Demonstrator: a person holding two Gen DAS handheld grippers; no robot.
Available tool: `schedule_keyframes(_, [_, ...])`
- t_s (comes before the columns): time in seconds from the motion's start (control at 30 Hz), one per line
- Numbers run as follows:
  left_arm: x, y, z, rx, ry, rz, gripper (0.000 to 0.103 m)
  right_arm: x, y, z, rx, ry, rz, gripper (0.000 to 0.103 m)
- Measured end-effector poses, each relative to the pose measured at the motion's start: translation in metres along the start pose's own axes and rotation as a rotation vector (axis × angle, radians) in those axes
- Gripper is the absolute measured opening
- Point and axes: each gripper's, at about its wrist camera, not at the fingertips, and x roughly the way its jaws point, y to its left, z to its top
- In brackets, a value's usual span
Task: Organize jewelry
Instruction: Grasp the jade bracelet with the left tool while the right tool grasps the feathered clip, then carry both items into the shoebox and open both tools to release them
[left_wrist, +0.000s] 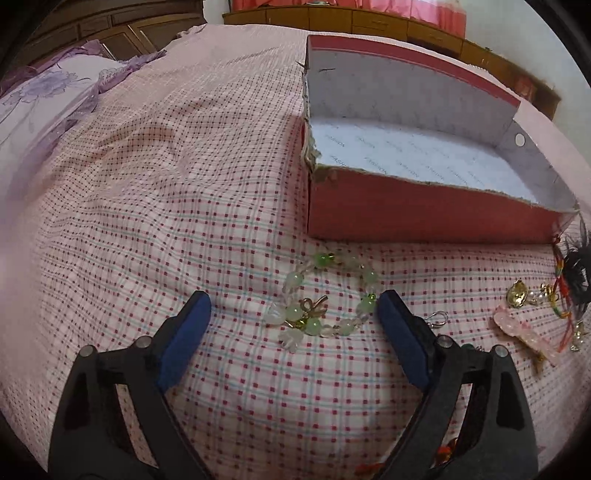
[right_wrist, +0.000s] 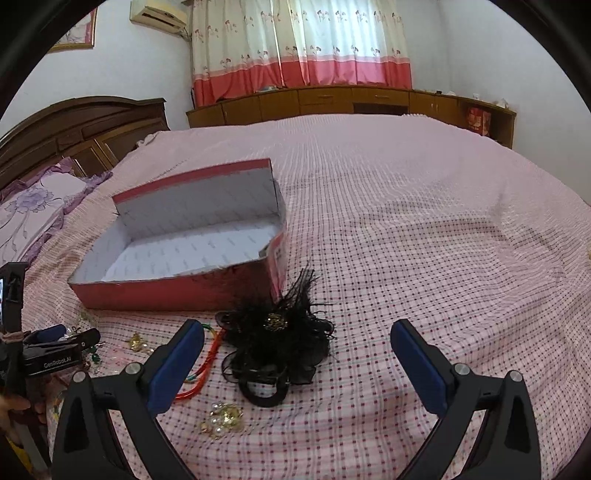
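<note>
Left gripper (left_wrist: 293, 308) spread wide, straddling green bead bracelet (left_wrist: 325, 295) for pickup, empty; right gripper (right_wrist: 297, 339) likewise gaping near black feather hairpiece (right_wrist: 275, 343); red box (left_wrist: 424, 218) waited beyond, empty.

Bedroom with a wide bed and wooden furniture

A pink checked bedspread (right_wrist: 406, 221) covers the bed, with a dark carved headboard (right_wrist: 74, 125) and a purple floral pillow (right_wrist: 33, 210) at the left. Low wooden cabinets (right_wrist: 332, 99) run beneath pink-and-white curtains (right_wrist: 299, 48); an air conditioner (right_wrist: 159, 14) and a framed picture (right_wrist: 75, 33) hang on the white wall (right_wrist: 125, 62).
</note>
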Motion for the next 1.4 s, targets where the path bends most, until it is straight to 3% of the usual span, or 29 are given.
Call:
schedule_keyframes(0.13, [-0.001,-0.005,-0.002,0.001,-0.004,-0.004,0.085,0.015,-0.001,-0.001,0.004,0.032,0.005,0.102])
schedule_keyframes(0.3, [-0.005,-0.006,-0.002,0.003,-0.017,-0.011,0.079,0.035,0.002,-0.005,0.010,0.098,0.011,0.094])
schedule_keyframes(0.5, [-0.018,-0.004,-0.009,0.005,-0.034,-0.010,0.055,0.047,0.000,-0.010,0.021,0.143,0.032,0.086])
schedule_keyframes(0.63, [-0.026,-0.006,-0.013,0.011,-0.045,-0.010,0.028,0.049,-0.004,-0.012,0.030,0.149,0.038,0.078])
schedule_keyframes(0.73, [-0.033,-0.008,-0.015,0.020,-0.048,-0.014,0.019,0.048,-0.003,-0.011,0.025,0.147,0.052,0.066])
schedule_keyframes(0.8, [-0.037,-0.007,-0.017,0.016,-0.050,-0.022,0.012,0.041,-0.005,-0.013,0.013,0.139,0.047,0.065])
schedule_keyframes(0.83, [-0.038,-0.010,-0.017,0.012,-0.048,-0.027,0.001,0.039,-0.004,-0.014,0.009,0.136,0.047,0.065])
schedule_keyframes(1.23, [-0.084,-0.007,-0.043,-0.046,-0.085,-0.123,0.001,-0.006,-0.005,-0.023,0.014,0.079,0.049,0.065])
schedule_keyframes(1.4, [-0.103,-0.001,-0.039,-0.035,-0.122,-0.142,0.001,-0.027,-0.005,-0.019,0.027,0.048,0.057,0.065])
